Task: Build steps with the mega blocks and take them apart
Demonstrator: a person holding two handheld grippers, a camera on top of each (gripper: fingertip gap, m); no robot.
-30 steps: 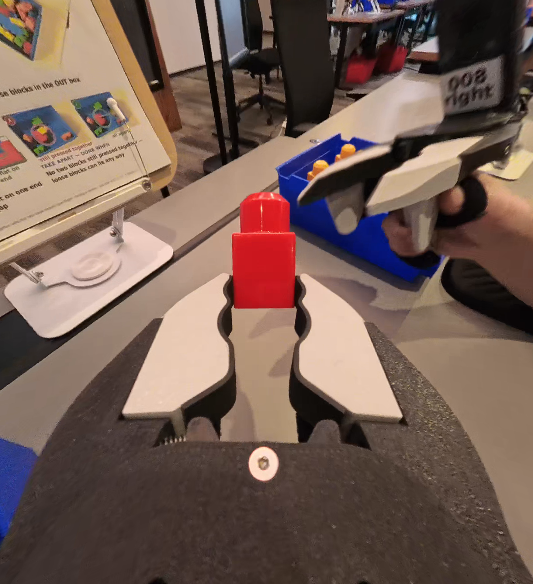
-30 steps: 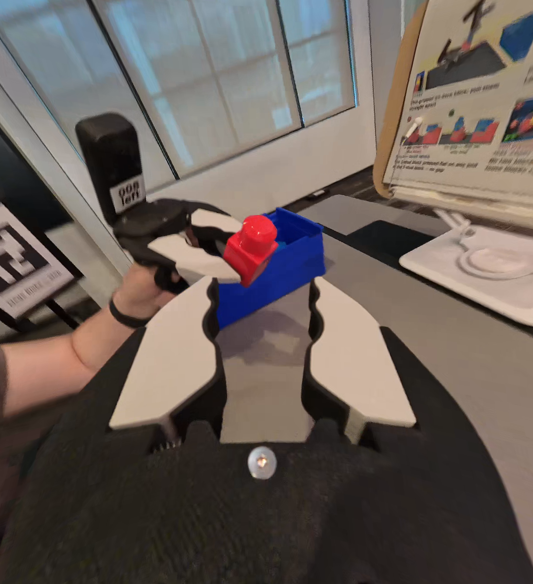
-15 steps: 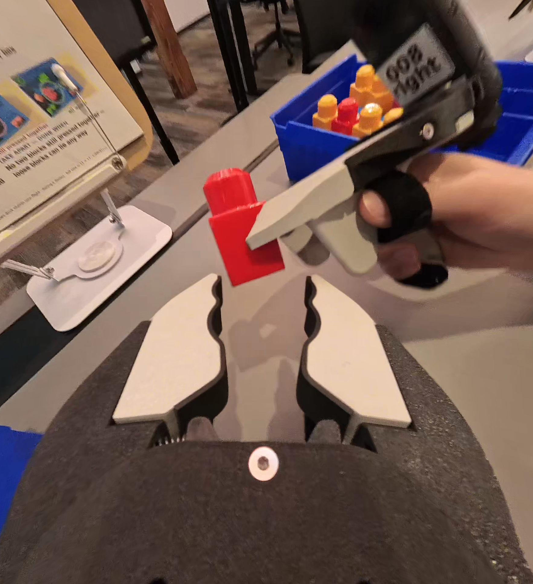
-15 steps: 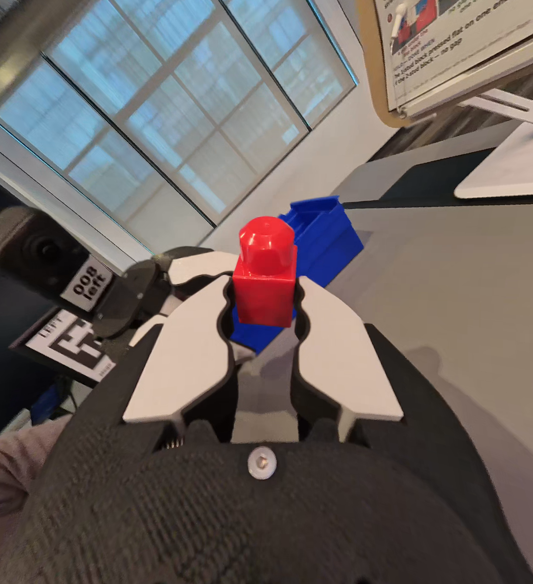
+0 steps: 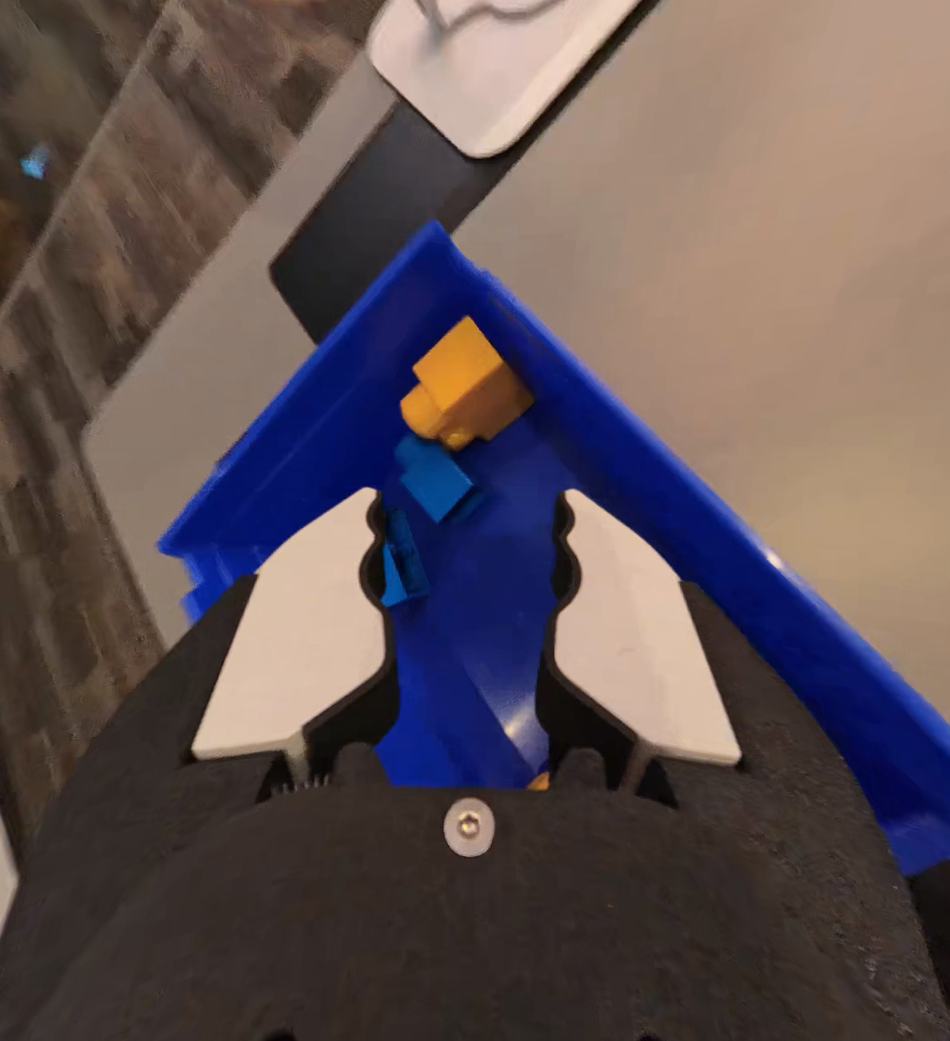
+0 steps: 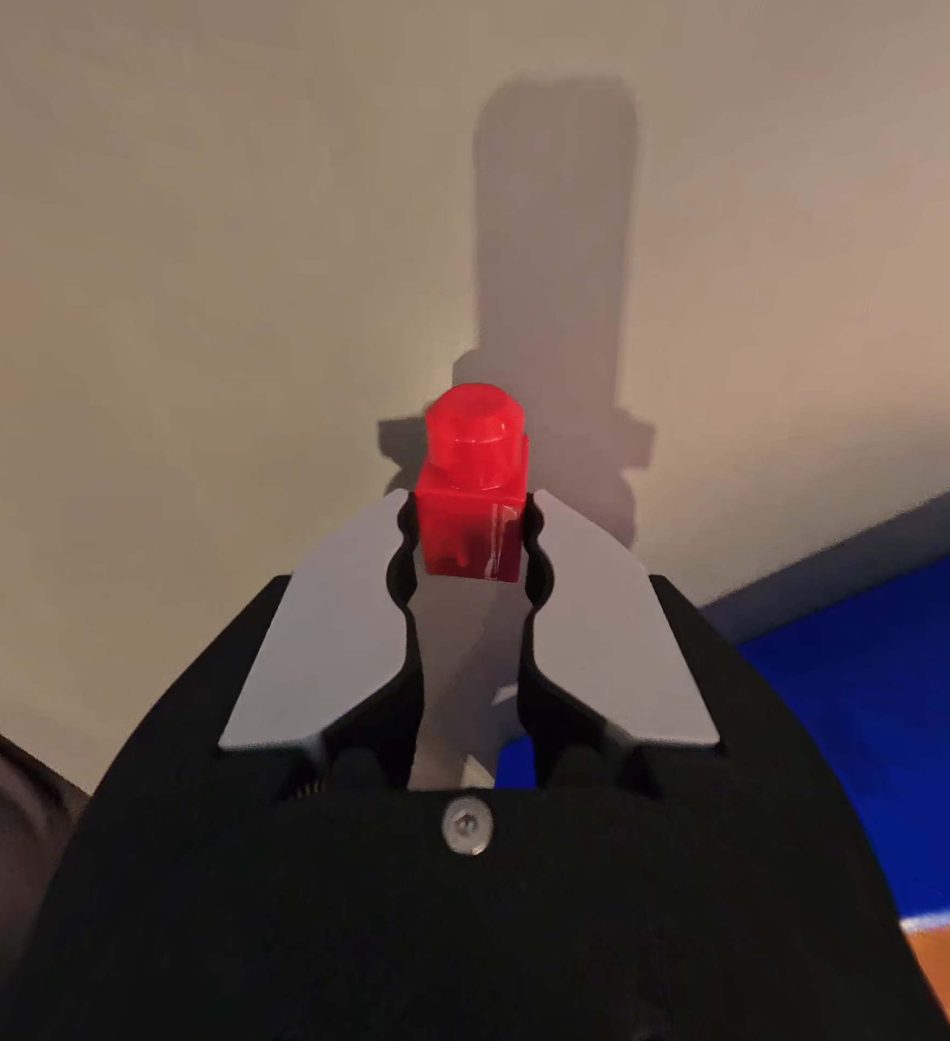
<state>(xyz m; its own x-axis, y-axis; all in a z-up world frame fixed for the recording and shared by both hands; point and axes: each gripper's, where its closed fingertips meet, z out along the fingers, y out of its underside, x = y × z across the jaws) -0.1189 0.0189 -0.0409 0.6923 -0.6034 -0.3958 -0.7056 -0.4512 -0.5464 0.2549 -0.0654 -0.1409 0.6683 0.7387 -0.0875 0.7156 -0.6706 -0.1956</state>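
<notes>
So the left claw (image 5: 469, 524) is pointing down into the corner of a blue bin (image 5: 686, 450), with the two bin walls meeting in a point just past its tips. Not much room in there: a yellow block (image 5: 469, 386) is lying on its side right up in that corner, a blue block (image 5: 436, 484) sits just below it, and another blue block (image 5: 402, 563) is right against the inner edge of the left finger, can't tell if it's actually touching. The claw is spread wide with nothing between the fingers, only bin floor. Outside the bin the grey desk (image 5: 771, 197) is open on the right, and its edge runs diagonally on the left with wood floor (image 5: 39, 281) beyond. A white stand base (image 5: 495, 73) sits at the top. That view is pretty blurry.

The right claw (image 6: 469, 529) is pinched on a red block (image 6: 469, 507), stud facing away from the camera, gripped by its square body near the fingertips. It's held over bare desk (image 6: 208, 225), with its shadow straight ahead. A blue bin (image 6: 883, 676) edge cuts across the lower right, close by.
</notes>
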